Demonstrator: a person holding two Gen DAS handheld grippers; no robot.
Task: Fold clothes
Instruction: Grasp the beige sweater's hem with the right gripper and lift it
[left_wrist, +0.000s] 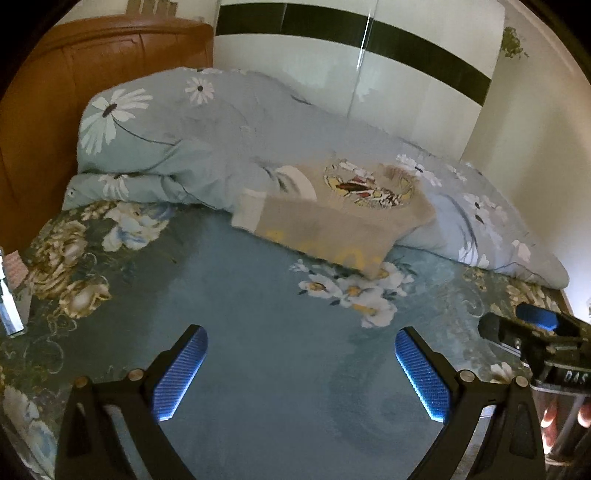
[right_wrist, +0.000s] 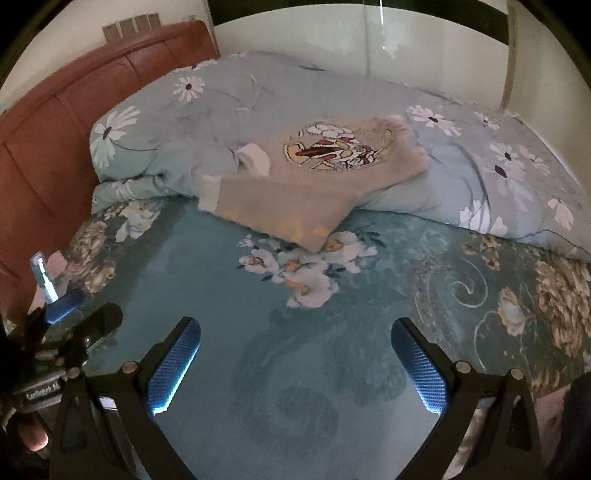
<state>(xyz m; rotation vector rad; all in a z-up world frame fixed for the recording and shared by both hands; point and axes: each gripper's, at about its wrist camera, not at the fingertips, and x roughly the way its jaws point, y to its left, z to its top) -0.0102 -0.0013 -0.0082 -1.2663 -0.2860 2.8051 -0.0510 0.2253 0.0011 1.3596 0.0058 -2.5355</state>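
Note:
A folded beige garment (left_wrist: 332, 218) with a printed emblem and a white cuff lies at the far side of the bed, partly resting on the quilt; it also shows in the right wrist view (right_wrist: 295, 181). My left gripper (left_wrist: 301, 332) is open and empty, hovering over the blue floral bedsheet well short of the garment. My right gripper (right_wrist: 295, 325) is open and empty, also over the sheet. The right gripper's body shows at the right edge of the left wrist view (left_wrist: 535, 332); the left gripper's body shows at the left edge of the right wrist view (right_wrist: 66, 321).
A light blue daisy-print quilt (left_wrist: 177, 147) is bunched along the far side of the bed (right_wrist: 258, 350). A wooden headboard (left_wrist: 74, 92) stands at the left. A white wardrobe (left_wrist: 369, 74) with a dark stripe rises behind. A small bottle (right_wrist: 42, 277) sits at the left.

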